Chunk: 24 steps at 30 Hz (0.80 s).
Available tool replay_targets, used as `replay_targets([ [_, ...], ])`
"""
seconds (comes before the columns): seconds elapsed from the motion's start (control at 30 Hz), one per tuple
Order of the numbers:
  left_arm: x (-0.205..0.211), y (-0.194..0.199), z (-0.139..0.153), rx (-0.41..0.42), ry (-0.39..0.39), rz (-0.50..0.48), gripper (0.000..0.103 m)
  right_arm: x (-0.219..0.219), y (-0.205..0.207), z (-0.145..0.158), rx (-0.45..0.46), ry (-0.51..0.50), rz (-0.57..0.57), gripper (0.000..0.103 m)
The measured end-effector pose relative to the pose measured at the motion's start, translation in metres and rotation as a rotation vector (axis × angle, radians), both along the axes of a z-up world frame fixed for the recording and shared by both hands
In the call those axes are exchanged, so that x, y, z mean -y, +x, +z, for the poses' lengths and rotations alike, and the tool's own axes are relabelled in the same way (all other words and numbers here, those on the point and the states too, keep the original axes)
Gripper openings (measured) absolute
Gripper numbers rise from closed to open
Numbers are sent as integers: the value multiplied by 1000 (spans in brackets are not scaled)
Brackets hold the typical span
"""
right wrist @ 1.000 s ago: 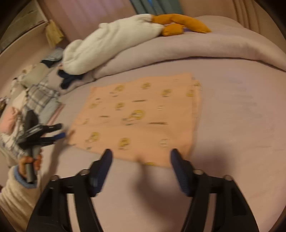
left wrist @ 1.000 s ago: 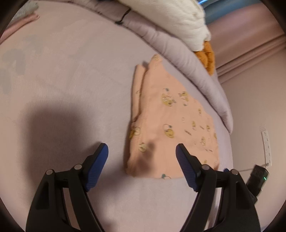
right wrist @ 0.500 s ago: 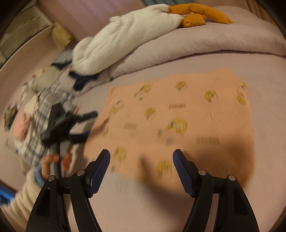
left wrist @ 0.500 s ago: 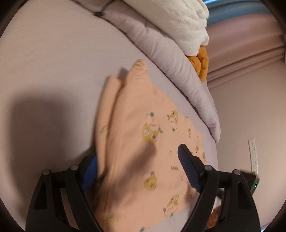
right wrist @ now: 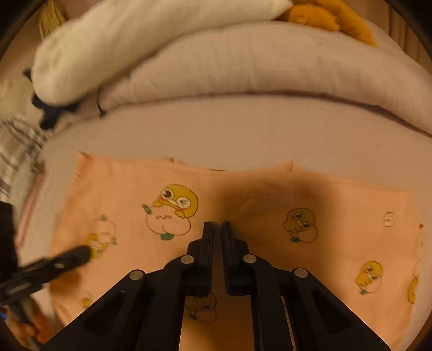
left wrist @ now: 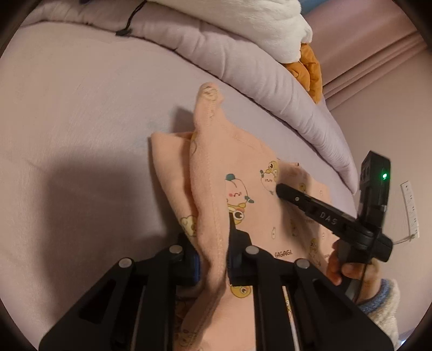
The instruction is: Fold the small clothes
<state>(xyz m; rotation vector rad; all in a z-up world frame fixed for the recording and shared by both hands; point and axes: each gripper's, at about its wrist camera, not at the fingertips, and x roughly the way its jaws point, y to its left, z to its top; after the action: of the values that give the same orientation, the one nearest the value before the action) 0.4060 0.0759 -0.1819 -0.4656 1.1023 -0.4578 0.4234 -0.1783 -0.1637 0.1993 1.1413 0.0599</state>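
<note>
Pinching a raised ridge of the peach garment (left wrist: 243, 162), the left gripper (left wrist: 213, 259) had its jaws drawn together on the stitched hem, so that the cloth stood up between the fingers and fell away on both sides. The garment, printed with yellow cartoon chicks, lay on the pale lilac bedsheet (left wrist: 81, 121), its far edge near the rolled lilac duvet (left wrist: 256, 67). On top of the duvet rested a white plush blanket (left wrist: 256, 19), with an orange soft toy (left wrist: 307, 67) tucked against it. The right gripper (right wrist: 217, 229) pressed down on the middle of the garment with its fingers nearly together; a thin gap showed between them, and whether any cloth was caught there could not be told from either view. In the left wrist view the right gripper appeared from the side, its tip touching the garment, held in a hand (left wrist: 348, 267) with a fleecy cuff.
</note>
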Motion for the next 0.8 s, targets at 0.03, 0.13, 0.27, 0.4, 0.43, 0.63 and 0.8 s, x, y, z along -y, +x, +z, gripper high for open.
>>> replay_targets([
  [0.03,0,0,0,-4,5,-3,13,0,0,2,0,-4,-3,7],
  [0.13,0,1,-1,-6,18,-10,13,-2,-17,21,0,26,4,7],
  [0.27,3,5,0,-13,23,-1,13,-14,-86,38,-2,33,97,7],
  [0.4,12,6,9,-19,56,7,13,-32,-131,19,-44,-36,177,7],
  [0.43,17,5,15,-15,72,9,13,-34,-134,14,-35,-54,189,7],
  [0.63,61,-7,62,69,136,-77,13,15,-142,40,45,253,81,9],
  [0.8,126,-14,85,127,239,-188,13,80,-156,26,106,678,-137,44],
])
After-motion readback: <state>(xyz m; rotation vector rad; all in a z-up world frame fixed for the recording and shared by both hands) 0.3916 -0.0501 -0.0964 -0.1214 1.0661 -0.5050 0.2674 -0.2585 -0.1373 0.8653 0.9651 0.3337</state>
